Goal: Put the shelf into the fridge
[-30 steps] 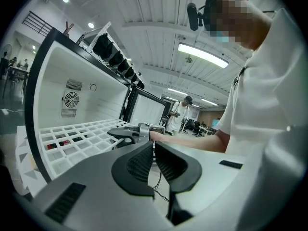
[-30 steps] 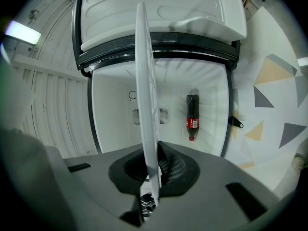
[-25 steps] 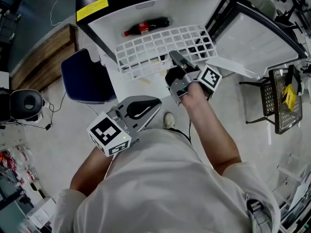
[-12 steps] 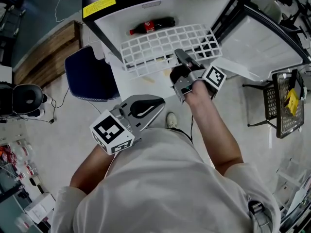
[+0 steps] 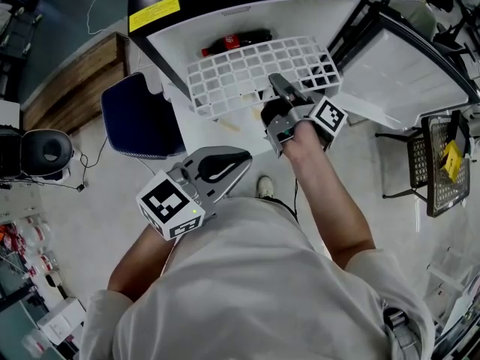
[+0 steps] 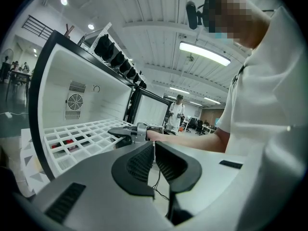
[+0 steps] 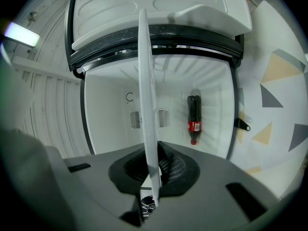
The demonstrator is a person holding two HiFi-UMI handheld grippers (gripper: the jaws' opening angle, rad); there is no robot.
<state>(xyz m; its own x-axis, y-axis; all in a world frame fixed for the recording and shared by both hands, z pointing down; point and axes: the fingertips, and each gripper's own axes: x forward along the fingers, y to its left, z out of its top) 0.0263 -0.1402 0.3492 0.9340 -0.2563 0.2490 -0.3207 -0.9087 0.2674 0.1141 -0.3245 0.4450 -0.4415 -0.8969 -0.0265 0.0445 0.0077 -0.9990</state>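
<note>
Pinching the near edge of the white grid shelf [image 5: 247,70] with the right gripper [image 5: 276,85], jaws tight on it. Carrying the left gripper [image 5: 232,160] pressed together on nothing, back by the torso. Holding the shelf partly inside the open fridge [image 5: 300,13], above a lying cola bottle [image 5: 234,43].

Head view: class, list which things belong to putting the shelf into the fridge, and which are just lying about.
Belong to the job:
shelf
fridge
right gripper, shut on the shelf's edge

Just lying about:
cola bottle inside the fridge
blue chair beside the fridge
wire rack on the floor
</note>
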